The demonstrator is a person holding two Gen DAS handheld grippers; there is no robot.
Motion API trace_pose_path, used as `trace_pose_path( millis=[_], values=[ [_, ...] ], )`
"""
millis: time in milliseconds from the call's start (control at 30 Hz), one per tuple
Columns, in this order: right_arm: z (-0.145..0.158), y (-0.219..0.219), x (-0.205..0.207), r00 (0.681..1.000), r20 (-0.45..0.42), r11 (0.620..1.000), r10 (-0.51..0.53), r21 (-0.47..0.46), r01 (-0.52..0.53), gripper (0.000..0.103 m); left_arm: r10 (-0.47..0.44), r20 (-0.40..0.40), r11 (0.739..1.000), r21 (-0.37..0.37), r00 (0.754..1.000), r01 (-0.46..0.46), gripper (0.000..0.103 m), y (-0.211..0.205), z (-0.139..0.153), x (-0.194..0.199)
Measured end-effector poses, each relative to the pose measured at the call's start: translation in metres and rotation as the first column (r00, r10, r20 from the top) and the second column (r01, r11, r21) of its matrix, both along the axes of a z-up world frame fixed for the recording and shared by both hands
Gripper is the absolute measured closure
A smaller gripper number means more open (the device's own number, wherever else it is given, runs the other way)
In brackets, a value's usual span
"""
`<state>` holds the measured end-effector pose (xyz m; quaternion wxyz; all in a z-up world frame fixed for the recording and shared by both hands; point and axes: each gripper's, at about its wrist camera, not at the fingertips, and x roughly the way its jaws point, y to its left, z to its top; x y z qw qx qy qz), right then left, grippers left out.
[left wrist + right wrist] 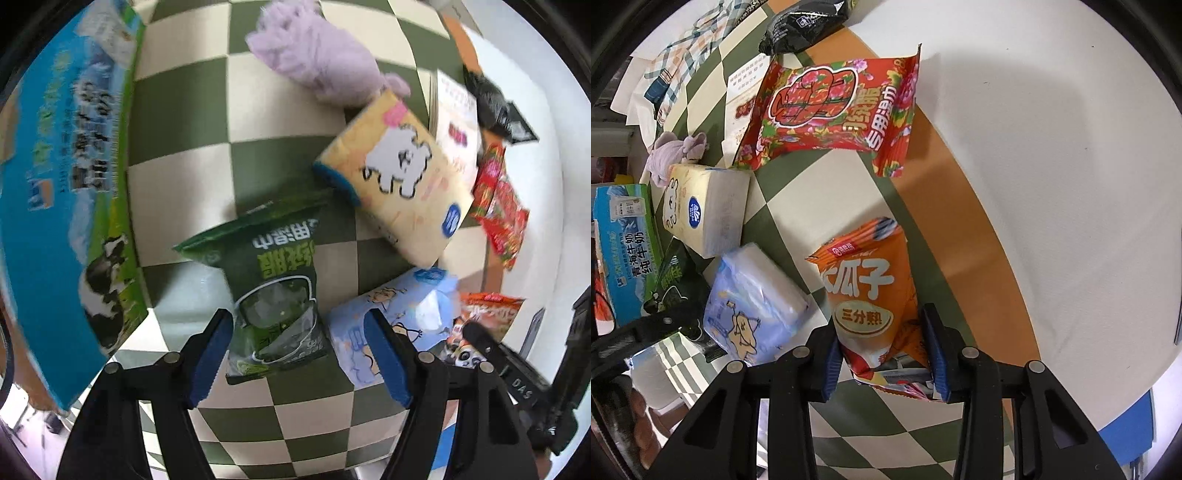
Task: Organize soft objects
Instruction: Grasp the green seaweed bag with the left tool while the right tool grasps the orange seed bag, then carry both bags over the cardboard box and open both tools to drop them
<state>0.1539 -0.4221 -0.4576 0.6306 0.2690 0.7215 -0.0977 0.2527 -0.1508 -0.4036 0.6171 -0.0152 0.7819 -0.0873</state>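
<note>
Green-and-cream checks all over the cloth [177, 122], with an orange border strip [945, 177] and white counter [1052, 184] past it. Dark green packet [273, 280] with white lettering; cream-yellow tissue pack [399, 173] showing a white dog; pale blue tissue pack [753, 306] with cartoon figures. Orange snack bag [871, 291], white characters. Red floral packet [831, 107]. Lilac fluffy toy [314, 55]. Blue-and-green milk carton [62, 192] with a black-and-white cow. Black pouch [801, 26]. Plaid cloth [690, 51] in teal and peach.
</note>
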Motion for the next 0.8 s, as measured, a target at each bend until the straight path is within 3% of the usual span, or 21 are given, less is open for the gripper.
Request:
trace_pose_path(
  millis=[67, 167, 267, 333, 367, 433, 600, 800],
  values=[
    [0.003, -0.004, -0.003, 1.000, 0.001, 1.000, -0.003, 0.001, 0.003, 0.061, 0.025, 0.012, 0.999, 0.031, 1.000, -0.025, 0.031, 0.011, 0.001, 0.002],
    [0.005, -0.016, -0.008, 1.000, 0.001, 1.000, 0.008, -0.005, -0.008, 0.061, 0.049, -0.033, 0.996, 0.075, 0.998, -0.047, 0.031, 0.021, -0.018, 0.010],
    [0.016, -0.015, -0.006, 1.000, -0.002, 1.000, 0.013, -0.005, -0.013, 0.061, 0.022, -0.046, 0.991, 0.131, 0.999, -0.016, 0.031, 0.020, -0.032, 0.013],
    [0.017, -0.013, -0.006, 1.000, -0.002, 1.000, 0.020, -0.008, -0.020, 0.061, 0.022, -0.035, 0.988, 0.154, 0.999, -0.016, 0.047, 0.021, -0.035, 0.013],
    [0.017, -0.011, -0.006, 1.000, -0.002, 1.000, 0.023, -0.013, -0.023, 0.061, 0.024, -0.031, 0.989, 0.149, 0.999, -0.019, 0.062, 0.022, -0.034, 0.013],
    [0.019, -0.010, -0.006, 1.000, -0.003, 0.999, 0.030, -0.030, -0.030, 0.061, 0.003, -0.018, 0.986, 0.168, 1.000, 0.000, 0.068, 0.014, -0.033, 0.013],
    [0.026, -0.010, -0.009, 1.000, 0.004, 0.998, 0.030, -0.051, -0.030, 0.062, -0.036, 0.046, 0.982, 0.185, 0.998, 0.027, 0.071, 0.012, -0.005, 0.003],
    [0.059, -0.006, -0.015, 0.998, 0.051, 0.998, 0.043, -0.044, -0.041, 0.063, -0.073, 0.142, 0.992, 0.115, 0.987, 0.057, 0.071, 0.012, 0.058, -0.029]
  ],
)
